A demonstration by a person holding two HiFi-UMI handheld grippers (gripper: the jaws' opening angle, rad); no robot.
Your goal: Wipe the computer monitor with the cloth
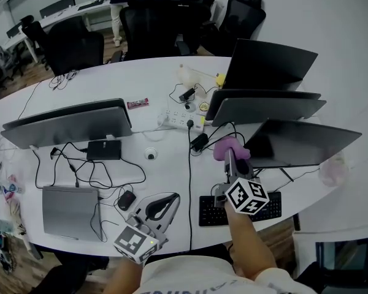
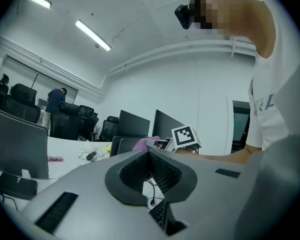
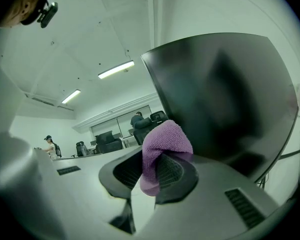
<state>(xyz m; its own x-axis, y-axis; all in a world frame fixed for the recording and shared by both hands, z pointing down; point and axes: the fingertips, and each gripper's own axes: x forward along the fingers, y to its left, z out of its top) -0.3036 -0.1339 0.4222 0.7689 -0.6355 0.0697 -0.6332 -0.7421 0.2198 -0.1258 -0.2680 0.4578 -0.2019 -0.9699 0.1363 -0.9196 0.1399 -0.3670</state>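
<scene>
Head view: the right gripper [image 1: 230, 157] holds the purple cloth [image 1: 229, 147] just beside the nearest monitor [image 1: 303, 141]; the left gripper [image 1: 164, 202] stays out of the work, well apart.
Left gripper view: jaws closed, empty.
Right gripper view: jaws clamp a cloth fold facing the screen.
The cloth is judged soft and light; grip it at a bunched fold.

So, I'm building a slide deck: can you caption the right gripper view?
Right tongs pinch a purple cloth just in front of the dark monitor.

Dark flat monitor [image 1: 306, 141] stands right on white curved table [image 1: 165, 175]; black keyboard [image 1: 210, 211] before it, purple terry cloth [image 1: 227, 147] just left
</scene>
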